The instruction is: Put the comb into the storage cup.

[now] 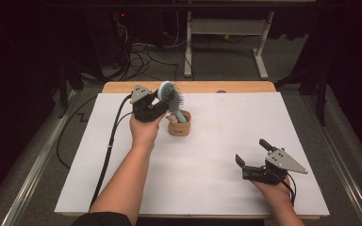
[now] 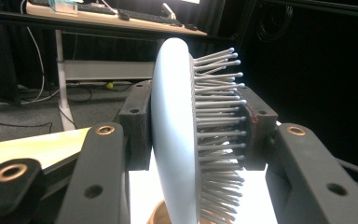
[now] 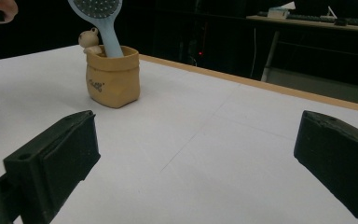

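A light blue hairbrush (image 1: 171,97) with grey bristles stands tilted, its handle inside a small tan pouch-shaped holder (image 1: 179,125) on the white table sheet. My left gripper (image 1: 159,100) is shut on the brush head; in the left gripper view the hairbrush (image 2: 177,135) is pressed between the two black jaws, bristles to the right. A small bear figure (image 3: 91,41) sits at the rim of the holder (image 3: 113,77) beside the hairbrush (image 3: 103,18). My right gripper (image 1: 253,154) rests open near the table's front right, with nothing between its jaws.
A white sheet (image 1: 207,155) covers the wooden table (image 1: 188,86). Beyond the far edge are a desk frame (image 1: 226,42) and floor cables (image 1: 141,59). Open sheet lies between the holder and my right gripper.
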Available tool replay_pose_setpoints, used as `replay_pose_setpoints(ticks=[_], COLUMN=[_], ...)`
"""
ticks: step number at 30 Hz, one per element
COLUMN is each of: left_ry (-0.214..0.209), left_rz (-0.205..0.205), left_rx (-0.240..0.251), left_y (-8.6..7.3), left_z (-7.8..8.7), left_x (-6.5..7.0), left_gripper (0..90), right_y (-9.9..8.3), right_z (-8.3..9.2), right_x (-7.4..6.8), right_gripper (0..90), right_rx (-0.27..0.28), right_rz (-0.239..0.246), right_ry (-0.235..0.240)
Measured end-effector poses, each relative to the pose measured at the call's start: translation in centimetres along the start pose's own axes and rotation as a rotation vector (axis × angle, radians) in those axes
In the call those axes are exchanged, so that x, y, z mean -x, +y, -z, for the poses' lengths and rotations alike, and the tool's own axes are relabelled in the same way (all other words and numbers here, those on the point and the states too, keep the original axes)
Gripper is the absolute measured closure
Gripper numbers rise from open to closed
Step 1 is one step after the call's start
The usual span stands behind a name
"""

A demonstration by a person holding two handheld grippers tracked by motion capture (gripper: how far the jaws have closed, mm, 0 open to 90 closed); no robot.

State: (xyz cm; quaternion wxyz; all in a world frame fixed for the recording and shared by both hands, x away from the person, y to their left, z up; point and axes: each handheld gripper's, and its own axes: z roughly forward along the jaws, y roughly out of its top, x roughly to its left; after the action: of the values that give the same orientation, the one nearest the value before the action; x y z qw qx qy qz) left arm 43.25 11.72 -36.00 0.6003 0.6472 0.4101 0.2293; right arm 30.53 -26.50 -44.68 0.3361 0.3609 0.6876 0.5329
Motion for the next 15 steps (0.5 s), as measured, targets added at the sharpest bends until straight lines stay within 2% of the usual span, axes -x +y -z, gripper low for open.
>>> replay_pose_setpoints(ticks=[15], left_ry=[0.015], left_rz=[0.004], left_rx=[-0.004], left_y=[-0.02], left_z=[-0.28], left_x=[-0.76], left_gripper=[49.8], right_y=[-0.01], right_z=[-0.01], right_x=[0.0], right_gripper=[0.0], right_rx=[-0.003], right_rz=[0.001], right_ry=[0.002])
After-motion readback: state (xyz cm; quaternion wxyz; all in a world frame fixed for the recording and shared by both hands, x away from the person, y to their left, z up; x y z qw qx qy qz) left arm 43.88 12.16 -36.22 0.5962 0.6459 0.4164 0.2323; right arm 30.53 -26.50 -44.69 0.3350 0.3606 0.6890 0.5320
